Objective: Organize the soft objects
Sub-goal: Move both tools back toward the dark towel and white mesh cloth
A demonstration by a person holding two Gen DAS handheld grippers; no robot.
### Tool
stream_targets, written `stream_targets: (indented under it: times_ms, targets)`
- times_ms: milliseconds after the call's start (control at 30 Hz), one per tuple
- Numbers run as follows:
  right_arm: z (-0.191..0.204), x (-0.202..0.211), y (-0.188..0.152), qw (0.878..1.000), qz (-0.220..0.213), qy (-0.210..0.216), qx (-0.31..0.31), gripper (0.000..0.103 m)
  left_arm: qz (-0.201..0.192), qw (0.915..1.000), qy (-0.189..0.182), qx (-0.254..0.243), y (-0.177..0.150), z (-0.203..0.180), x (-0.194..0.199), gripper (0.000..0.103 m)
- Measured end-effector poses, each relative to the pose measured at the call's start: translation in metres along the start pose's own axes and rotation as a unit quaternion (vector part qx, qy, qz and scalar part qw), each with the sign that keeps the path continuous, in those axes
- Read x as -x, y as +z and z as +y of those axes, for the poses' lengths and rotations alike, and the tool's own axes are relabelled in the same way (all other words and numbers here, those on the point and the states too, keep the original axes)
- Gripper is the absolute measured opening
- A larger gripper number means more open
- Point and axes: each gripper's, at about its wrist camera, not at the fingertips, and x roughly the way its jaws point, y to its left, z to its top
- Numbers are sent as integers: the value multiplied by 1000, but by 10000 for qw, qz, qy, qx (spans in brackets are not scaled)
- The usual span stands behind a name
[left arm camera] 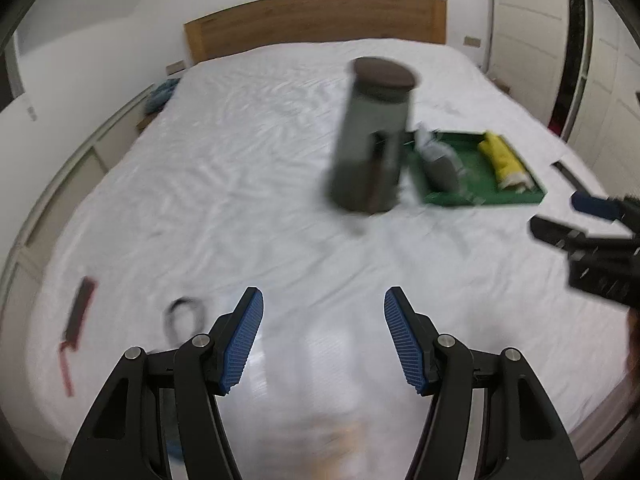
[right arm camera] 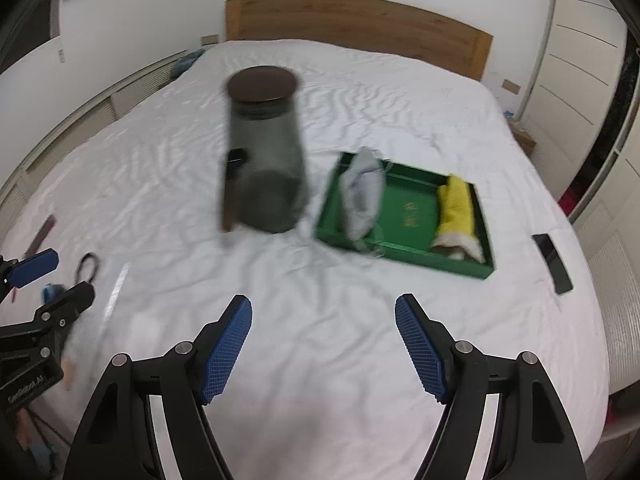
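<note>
Soft items sit sorted in the green tray (right arm camera: pixel 404 246) on the bed (right arm camera: pixel 320 288), and both your grippers hang empty above the sheet.

Grey cloth (right arm camera: pixel 362 196) lies at one end, the yellow roll (right arm camera: pixel 456 210) at the other, apart, likely so each keeps its own spot. Your left gripper (left arm camera: pixel 323 340) and right gripper (right arm camera: pixel 323 350) have jaws spread, holding nothing. The dark lidded jar (right arm camera: pixel 262 152) stands just beside the tray, blurred.

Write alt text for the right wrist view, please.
An open right claw hovers over a white bed. Ahead stand a tall dark glass jar with brown lid and a green tray holding a grey cloth and a yellow cloth.
</note>
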Motion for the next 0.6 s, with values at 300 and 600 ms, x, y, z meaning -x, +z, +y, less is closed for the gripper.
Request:
stream_targets:
  times_ms: [300, 600]
  targets:
    - [89, 5, -16, 9979, 455, 435, 178, 74, 508, 9975, 459, -175, -62, 92, 16, 57]
    - [152, -29, -44, 9916, 1094, 617, 298, 74, 798, 9954, 511, -169, -91, 150, -6, 57]
